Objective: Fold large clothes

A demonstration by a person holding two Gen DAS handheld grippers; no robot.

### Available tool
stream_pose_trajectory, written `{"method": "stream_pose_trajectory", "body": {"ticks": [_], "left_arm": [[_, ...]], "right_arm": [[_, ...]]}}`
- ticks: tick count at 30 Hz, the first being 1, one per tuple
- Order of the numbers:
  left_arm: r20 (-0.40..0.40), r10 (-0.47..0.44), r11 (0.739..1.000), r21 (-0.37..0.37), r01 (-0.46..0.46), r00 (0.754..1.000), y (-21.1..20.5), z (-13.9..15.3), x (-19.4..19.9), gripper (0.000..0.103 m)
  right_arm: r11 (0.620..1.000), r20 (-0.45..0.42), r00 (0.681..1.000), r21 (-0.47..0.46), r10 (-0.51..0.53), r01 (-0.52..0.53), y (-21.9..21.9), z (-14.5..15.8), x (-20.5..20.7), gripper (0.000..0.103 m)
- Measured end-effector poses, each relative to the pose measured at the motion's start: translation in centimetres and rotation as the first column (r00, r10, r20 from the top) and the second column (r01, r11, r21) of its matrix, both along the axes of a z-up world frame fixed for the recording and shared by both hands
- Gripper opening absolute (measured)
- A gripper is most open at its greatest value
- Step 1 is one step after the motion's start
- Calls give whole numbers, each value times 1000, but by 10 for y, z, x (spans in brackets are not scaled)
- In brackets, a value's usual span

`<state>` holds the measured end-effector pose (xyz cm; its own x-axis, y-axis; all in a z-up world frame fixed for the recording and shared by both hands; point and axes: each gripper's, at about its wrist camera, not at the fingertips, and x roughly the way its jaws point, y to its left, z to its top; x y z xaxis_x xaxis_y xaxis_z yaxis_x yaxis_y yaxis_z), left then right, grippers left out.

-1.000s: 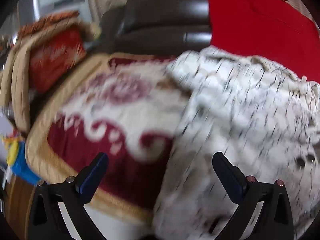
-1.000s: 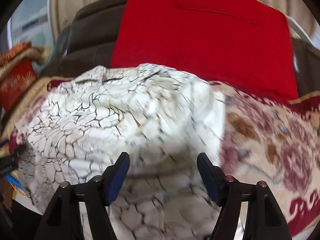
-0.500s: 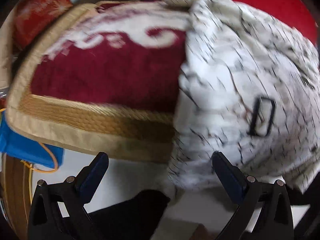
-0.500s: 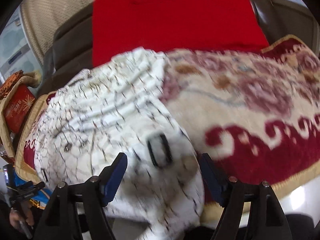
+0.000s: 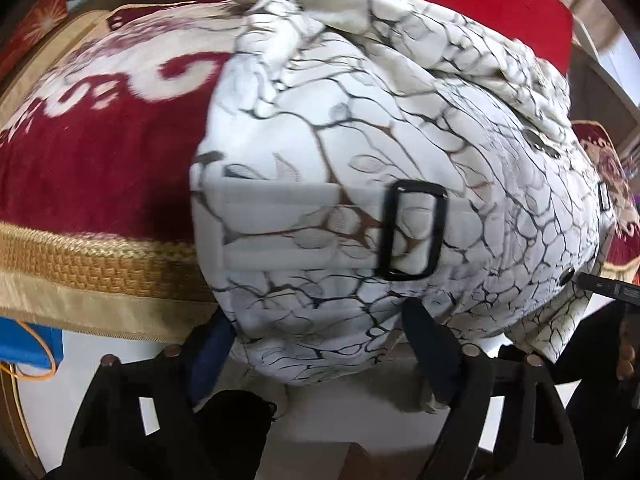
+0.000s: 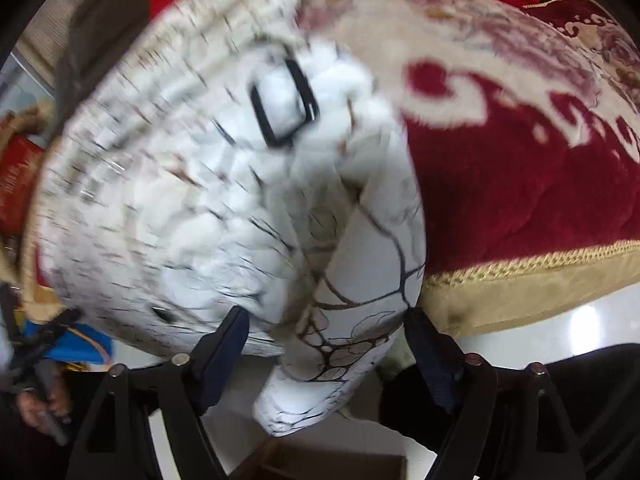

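A large white garment (image 5: 360, 152) with a black crackle print lies bunched on a sofa seat and hangs over its front edge. A strap with a black buckle (image 5: 412, 236) runs across its near end. My left gripper (image 5: 320, 354) is open, its jaws on either side of the garment's hanging lower edge. In the right wrist view the same garment (image 6: 208, 200) is blurred, with a buckle (image 6: 284, 104) on top. My right gripper (image 6: 328, 344) is open, and a hanging flap (image 6: 360, 300) of the garment lies between its jaws.
A red and cream patterned sofa cover (image 5: 92, 152) with a gold woven border (image 5: 80, 268) lies under the garment. A red cushion (image 5: 460, 4) stands behind. A blue item (image 5: 28, 344) with an orange cord sits low at the left. Pale floor lies below.
Both grippers have dropped lower and moved in on the garment's hanging front edge. The fabric now lies between each pair of open jaws. The buckle strap has come into close view.
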<state>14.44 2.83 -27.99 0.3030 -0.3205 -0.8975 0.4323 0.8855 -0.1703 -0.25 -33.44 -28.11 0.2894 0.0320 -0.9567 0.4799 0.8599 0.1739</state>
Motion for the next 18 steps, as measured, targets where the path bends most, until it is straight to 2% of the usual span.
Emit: {"method": "stream_pose_trajectory", "body": {"ticks": [3,5,7,8,9,10,12,15,18], "left_arm": [[-4,-9,1000,-8,9,1000,-5,0,-3,77],[-8,-9,1000,-17,8,1000,-5,0,-2,77],[-9,-15,999,-31,14,1000,-2,0,-1,72],[-11,-21,999,-44,21,1000,1,-3,3,63],[-10,-25,998,-51,25,1000,2,1,-1,56],[-7,-29,998,-56,28,1000,1,3,-2,52],[-8,-36,997,-62,36,999,0,5,-6,33],[-24,-47,992,-119,44,999,4,14,-10,21],[-32,-63,982,-179,57,997,9,27,-16,16]], "right_arm": [[999,-17,999,11,-33,33,0,-23,7,84],[1000,-20,1000,4,-1,1,4,-34,10,86],[1000,0,1000,-8,17,-17,7,-34,7,84],[1000,11,999,-3,31,-31,8,-34,5,79],[999,13,999,8,43,-43,8,-32,1,62],[998,10,999,21,54,-54,7,-30,-1,38],[996,10,997,35,82,-83,10,-20,-6,23],[990,14,990,33,138,-139,20,-1,-13,14],[980,67,982,86,175,-181,24,21,-16,12]]}}
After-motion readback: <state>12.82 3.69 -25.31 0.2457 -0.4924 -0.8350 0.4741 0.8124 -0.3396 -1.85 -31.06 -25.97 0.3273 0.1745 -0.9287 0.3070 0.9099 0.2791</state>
